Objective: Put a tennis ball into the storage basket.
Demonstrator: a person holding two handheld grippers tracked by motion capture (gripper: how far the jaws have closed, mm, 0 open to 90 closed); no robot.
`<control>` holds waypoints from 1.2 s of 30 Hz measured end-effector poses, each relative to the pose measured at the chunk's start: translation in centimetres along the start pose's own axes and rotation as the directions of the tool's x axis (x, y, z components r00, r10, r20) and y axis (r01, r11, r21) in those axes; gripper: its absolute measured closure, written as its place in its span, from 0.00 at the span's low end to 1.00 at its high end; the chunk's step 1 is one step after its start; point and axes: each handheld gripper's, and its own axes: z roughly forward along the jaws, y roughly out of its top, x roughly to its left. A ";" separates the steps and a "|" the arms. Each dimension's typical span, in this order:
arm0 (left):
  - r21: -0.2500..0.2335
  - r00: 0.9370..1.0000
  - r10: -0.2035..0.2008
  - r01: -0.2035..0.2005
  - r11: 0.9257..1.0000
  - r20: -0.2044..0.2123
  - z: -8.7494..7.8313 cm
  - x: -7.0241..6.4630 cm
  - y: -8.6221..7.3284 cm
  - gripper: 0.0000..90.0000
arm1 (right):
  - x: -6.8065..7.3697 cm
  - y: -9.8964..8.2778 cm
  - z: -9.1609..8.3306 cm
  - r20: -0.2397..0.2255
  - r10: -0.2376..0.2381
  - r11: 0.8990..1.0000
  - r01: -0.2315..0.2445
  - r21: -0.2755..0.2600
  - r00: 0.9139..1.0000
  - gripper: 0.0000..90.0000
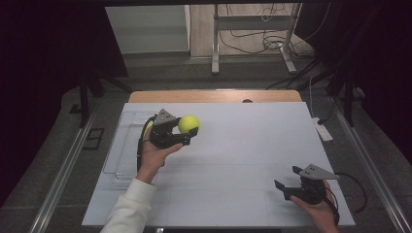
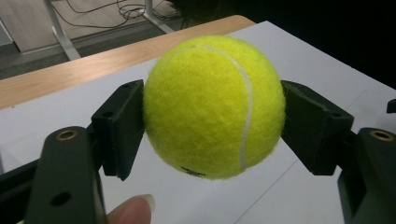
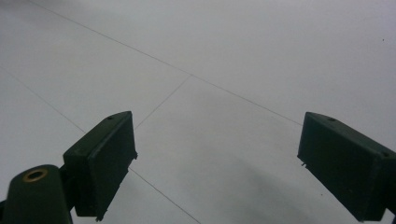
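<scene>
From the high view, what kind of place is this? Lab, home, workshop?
Most likely a lab recording station. A white board covers a wooden table, dark curtains hang at both sides, and loose cables trail across the floor around a metal stand behind it.

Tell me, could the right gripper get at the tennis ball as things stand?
Probably not directly. The tennis ball is clamped in the left gripper, whose pads cover its sides. The right gripper is open, with bare white table between, so only the ball's exposed parts are free.
</scene>
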 end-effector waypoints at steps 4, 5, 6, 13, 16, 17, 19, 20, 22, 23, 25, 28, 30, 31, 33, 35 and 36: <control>-0.003 1.000 -0.009 0.009 1.000 -0.008 -0.3 0.3 -0.1 0.31 | 0.0 0.0 0.0 0.000 0.000 1.000 0.000 0.000 1.000 0.13; -0.004 1.000 -0.011 0.011 1.000 -0.013 -0.4 0.5 -0.1 0.31 | 0.0 0.0 0.0 0.000 0.000 1.000 0.000 0.000 1.000 0.13; -0.005 1.000 -0.012 0.012 1.000 -0.014 -0.5 0.5 -0.1 0.31 | 0.0 0.0 0.0 0.001 0.000 1.000 0.000 -0.001 1.000 0.13; -0.013 0.999 -0.025 0.025 1.000 -0.028 -0.9 1.1 -0.2 0.31 | 0.0 0.0 0.0 0.001 0.001 1.000 -0.001 0.001 1.000 0.13; -0.014 0.999 -0.029 0.028 1.000 -0.037 -1.2 1.3 -0.3 0.31 | 0.0 0.0 0.0 0.000 -0.001 1.000 0.001 0.000 1.000 0.13; -0.014 0.999 -0.029 0.029 0.999 -0.039 -1.2 1.4 -0.3 0.31 | 0.0 0.0 0.0 0.000 0.000 1.000 0.000 0.000 1.000 0.13; -0.015 0.999 -0.031 0.030 0.999 -0.042 -1.3 1.4 -0.4 0.31 | 0.0 0.0 0.0 0.000 0.000 1.000 0.000 0.000 1.000 0.13; -0.014 0.998 -0.033 0.032 0.999 -0.046 -1.4 1.5 -0.4 0.31 | 0.0 0.0 0.0 -0.001 0.000 1.000 0.000 0.001 1.000 0.13; -0.012 0.998 -0.037 0.036 0.999 -0.050 -1.4 1.7 -0.5 0.31 | 0.0 0.0 0.0 0.001 -0.002 1.000 0.002 0.004 1.000 0.13; -0.012 0.998 -0.040 0.039 0.999 -0.052 -1.5 1.8 -0.6 0.31 | 0.0 0.0 0.0 0.002 -0.002 1.000 0.002 0.003 1.000 0.13; -0.010 0.997 -0.044 0.044 0.999 -0.057 -1.6 2.0 -0.7 0.31 | 0.0 0.0 0.0 0.002 -0.003 1.000 0.003 0.003 1.000 0.13; -0.012 0.997 -0.050 0.049 0.999 -0.061 -1.8 2.2 -0.8 0.31 | 0.0 0.0 0.0 0.002 -0.002 1.000 0.002 0.003 1.000 0.13; -0.012 0.997 -0.051 0.050 0.999 -0.064 -1.9 2.3 -0.9 0.31 | 0.0 0.0 0.0 0.002 -0.003 1.000 0.003 0.004 1.000 0.13; -0.012 0.996 -0.054 0.053 0.999 -0.066 -2.0 2.4 -0.9 0.31 | 0.0 0.0 0.0 0.002 -0.003 1.000 0.003 0.004 1.000 0.13; -0.014 0.996 -0.059 0.058 0.998 -0.070 -2.1 2.5 -1.0 0.31 | 0.0 0.0 0.0 0.001 -0.001 1.000 0.001 0.005 1.000 0.13; -0.014 0.995 -0.064 0.063 0.998 -0.076 -2.3 2.8 -1.2 0.31 | 0.0 0.0 0.0 0.000 -0.001 1.000 0.001 0.002 1.000 0.13; -0.015 0.995 -0.065 0.064 0.998 -0.078 -2.4 2.8 -1.2 0.31 | 0.0 0.0 0.0 0.001 -0.001 1.000 0.001 0.001 1.000 0.13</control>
